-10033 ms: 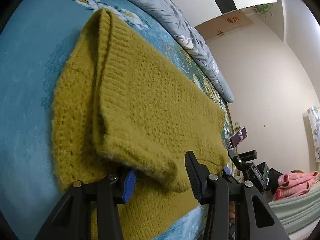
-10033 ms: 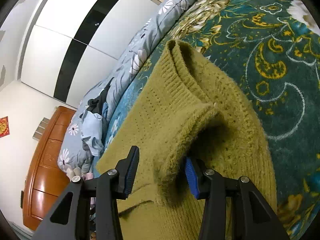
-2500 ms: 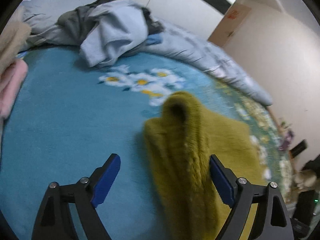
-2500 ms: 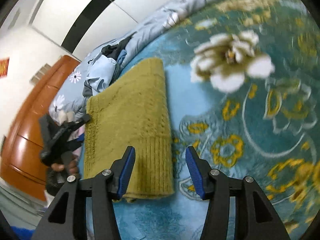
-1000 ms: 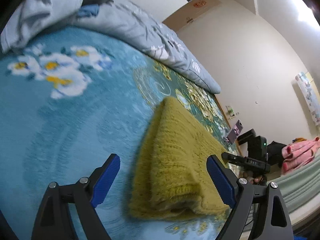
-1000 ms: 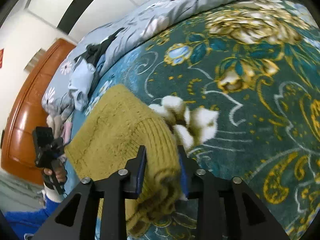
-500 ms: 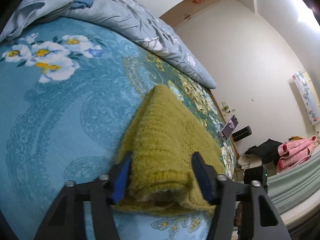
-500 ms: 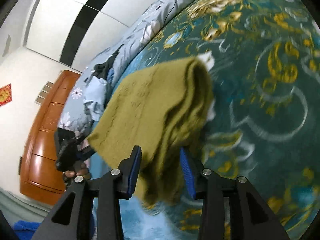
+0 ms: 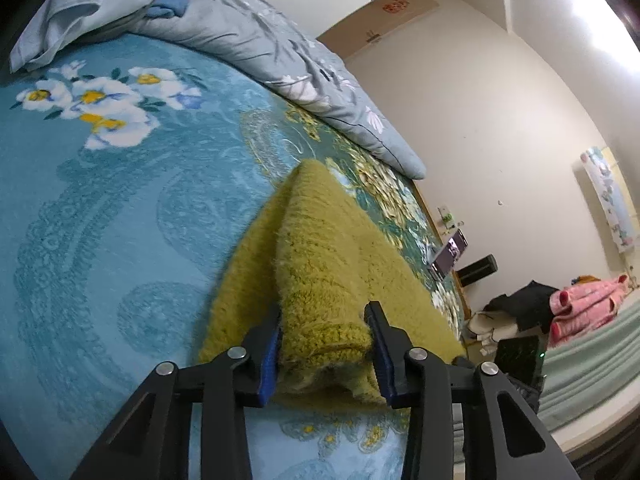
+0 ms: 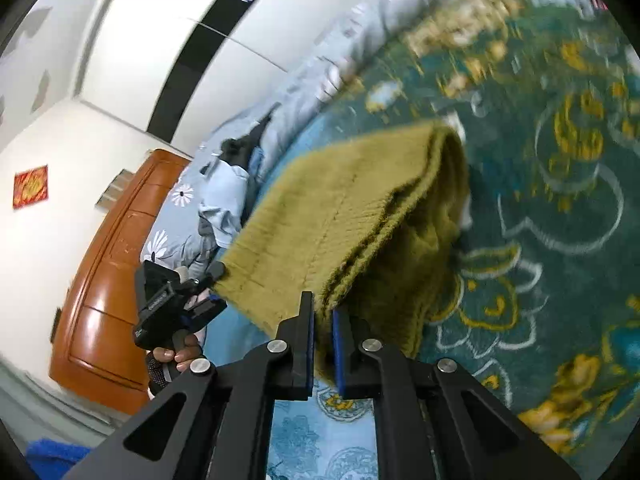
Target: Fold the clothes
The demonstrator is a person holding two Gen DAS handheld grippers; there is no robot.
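A folded mustard-yellow knit sweater (image 9: 320,264) hangs between both grippers above the floral blue blanket (image 9: 104,200). My left gripper (image 9: 326,354) is shut on one thick folded corner, its blue pads pressed into the knit. In the right wrist view the sweater (image 10: 352,208) is lifted, its far layers drooping toward the blanket (image 10: 560,208). My right gripper (image 10: 323,334) is shut on the near ribbed corner. The left gripper (image 10: 176,304) shows there at the sweater's other corner, held by a hand (image 10: 176,354).
A grey floral quilt (image 9: 280,52) with a pile of loose clothes (image 9: 88,4) lies along the bed's far side. A phone on a stand (image 9: 450,254) and pink clothes (image 9: 584,304) are beyond the bed. A wooden headboard (image 10: 108,264) stands at the left.
Both grippers have closed on the sweater's near corners and raised that edge off the blanket. The right wrist view is blurred by motion.
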